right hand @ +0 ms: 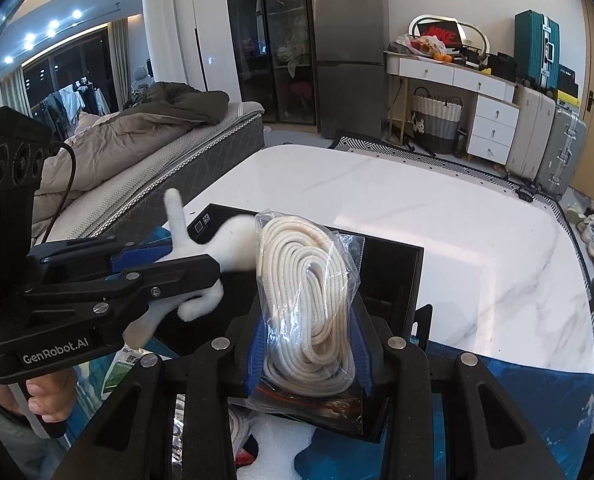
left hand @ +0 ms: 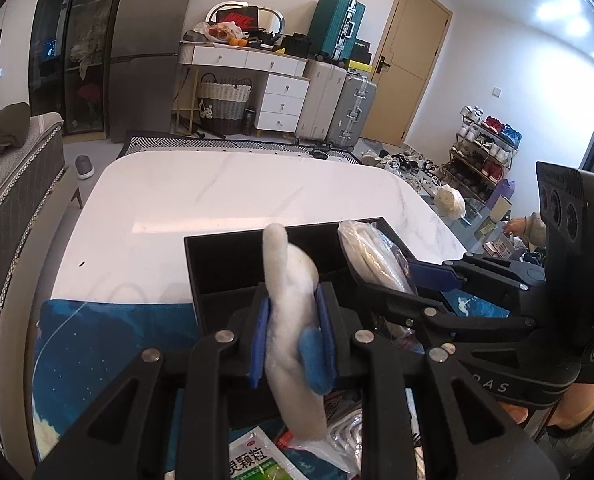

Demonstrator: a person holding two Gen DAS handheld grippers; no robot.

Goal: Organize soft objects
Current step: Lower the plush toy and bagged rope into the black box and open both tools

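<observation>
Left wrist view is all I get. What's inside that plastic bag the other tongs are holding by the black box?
Observer: The rope bag holds a coil of cream rope in clear plastic, pinched between the right tongs.
Visitor: Is it in the box yet?
Observer: It stands upright over the near part of the black box; I cannot tell whether it touches.
Visitor: And my fluffy white toy?
Observer: From this side the white plush has a thin limb poking straight up.

Each wrist camera looks forward and downward along its own fingers, close above the open black rectangular box; both views share that box, the white marble tabletop and the other gripper
</observation>
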